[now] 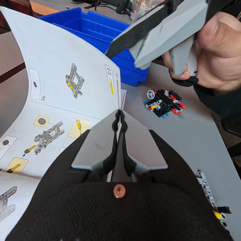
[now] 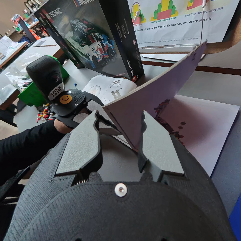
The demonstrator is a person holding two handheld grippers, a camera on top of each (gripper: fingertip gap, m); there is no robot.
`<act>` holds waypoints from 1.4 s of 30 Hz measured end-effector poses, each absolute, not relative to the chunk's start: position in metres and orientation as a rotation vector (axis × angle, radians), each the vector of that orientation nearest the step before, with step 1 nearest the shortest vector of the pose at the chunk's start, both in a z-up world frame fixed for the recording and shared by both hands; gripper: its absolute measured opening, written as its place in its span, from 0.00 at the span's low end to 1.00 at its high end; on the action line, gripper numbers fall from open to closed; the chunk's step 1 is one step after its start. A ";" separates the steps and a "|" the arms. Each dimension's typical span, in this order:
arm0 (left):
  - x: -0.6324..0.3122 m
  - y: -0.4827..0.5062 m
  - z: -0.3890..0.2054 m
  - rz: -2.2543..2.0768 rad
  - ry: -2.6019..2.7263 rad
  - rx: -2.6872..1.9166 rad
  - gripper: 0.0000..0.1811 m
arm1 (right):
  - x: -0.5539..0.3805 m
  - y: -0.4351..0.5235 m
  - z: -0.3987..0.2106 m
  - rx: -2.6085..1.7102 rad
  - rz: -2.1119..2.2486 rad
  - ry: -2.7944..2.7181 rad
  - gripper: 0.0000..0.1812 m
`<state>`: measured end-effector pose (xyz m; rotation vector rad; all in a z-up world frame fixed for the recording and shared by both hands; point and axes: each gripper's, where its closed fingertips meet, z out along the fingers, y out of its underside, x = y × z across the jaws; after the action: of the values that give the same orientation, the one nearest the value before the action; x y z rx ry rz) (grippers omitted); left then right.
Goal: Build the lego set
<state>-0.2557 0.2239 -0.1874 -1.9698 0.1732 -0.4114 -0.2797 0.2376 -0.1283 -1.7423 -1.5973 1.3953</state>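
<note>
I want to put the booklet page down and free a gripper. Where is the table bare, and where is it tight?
Bare grey table lies right of the left gripper, between the partly built model and the table's near edge. Tight spots: the blue bin behind the lifted instruction booklet, and the loose bricks beside the green bin. The right gripper is open.

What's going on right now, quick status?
Left tongs shut on instruction booklet page, lifting it. Right tongs open, empty, beside the page. Partly built lego model sits untouched on table. Nothing blocking.
</note>
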 end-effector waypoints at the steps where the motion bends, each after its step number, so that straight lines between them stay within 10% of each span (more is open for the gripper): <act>1: -0.255 0.224 -0.188 -0.411 0.177 -1.968 0.00 | -0.283 0.240 -0.134 -1.767 1.364 -1.596 0.35; 15: -0.252 0.219 -0.207 -0.389 0.220 -2.022 0.00 | -0.302 0.279 -0.136 -1.876 1.431 -1.464 0.39; 20: -0.252 0.222 -0.212 -0.396 0.200 -2.023 0.00 | -0.302 0.287 -0.180 -2.081 1.336 -1.583 0.14; 26: -0.256 0.211 -0.234 -0.270 0.333 -2.217 0.00 | -0.267 0.257 -0.169 -1.761 1.224 -2.002 0.25; 30: -0.255 0.215 -0.252 -0.175 0.449 -2.383 0.45 | -0.244 0.276 -0.207 -1.560 0.681 -2.306 0.29; 34: -0.270 0.221 -0.269 -0.020 0.519 -2.468 0.26 | -0.231 0.282 -0.239 -1.416 0.418 -2.484 0.31; 42: -0.268 0.220 -0.263 -0.292 0.418 -2.440 0.23 | -0.235 0.283 -0.260 -1.148 0.160 -2.633 0.32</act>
<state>-0.2683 0.2204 -0.2625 -2.4397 0.4180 -0.2921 -0.2347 0.2827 -0.2604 -1.1482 -2.6329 0.1603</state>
